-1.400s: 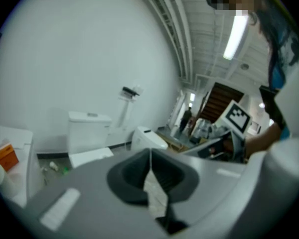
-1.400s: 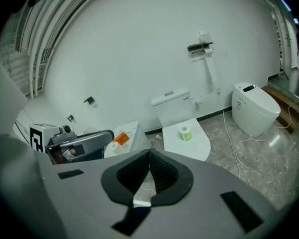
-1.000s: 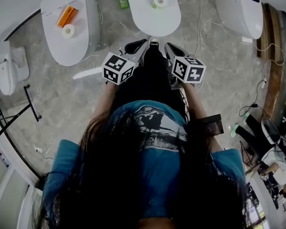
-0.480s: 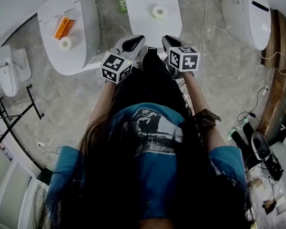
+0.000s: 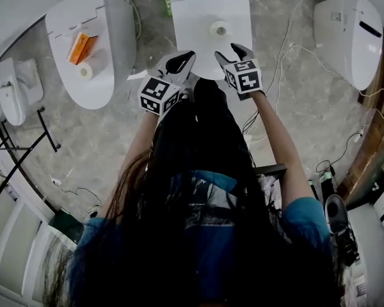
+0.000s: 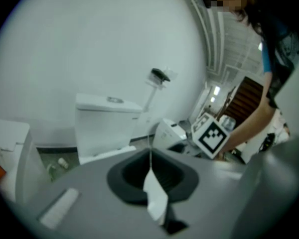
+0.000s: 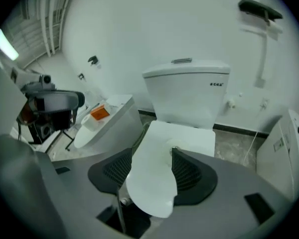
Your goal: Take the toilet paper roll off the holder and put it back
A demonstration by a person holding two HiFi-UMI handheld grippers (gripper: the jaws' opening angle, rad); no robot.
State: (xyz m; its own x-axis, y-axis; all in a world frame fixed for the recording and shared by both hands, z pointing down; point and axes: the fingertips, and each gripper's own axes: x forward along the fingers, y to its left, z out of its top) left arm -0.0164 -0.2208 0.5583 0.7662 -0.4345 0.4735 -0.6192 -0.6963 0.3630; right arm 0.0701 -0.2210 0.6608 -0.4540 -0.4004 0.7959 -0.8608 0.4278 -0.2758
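Forward since a second ago, left tongs [image 5: 187,57], closed and empty, and right tongs [image 5: 235,48], opening and empty, near the toilet paper roll [image 5: 219,29] loose on the toilet lid [image 5: 193,24] just ahead. Too narrow, they could knock it off.

This looks like a staged test room or sanitary showroom, not a home bathroom. A left toilet [image 5: 83,43], middle toilet [image 5: 211,8], right toilet [image 5: 349,27] and a fourth toilet [image 5: 13,91] stand side by side along the far edge of one marble-look floor [image 5: 115,133], against a bare white wall [image 7: 139,24]. Loose cables [image 5: 288,31] trail over the floor between the toilets. A roll [image 5: 219,29] lies on the middle lid, a black stand [image 5: 25,146] sits at the floor's left edge, a dark device on a tripod [image 7: 55,101] stands beyond the left toilet, and gear [image 5: 338,216] lies at the right edge.
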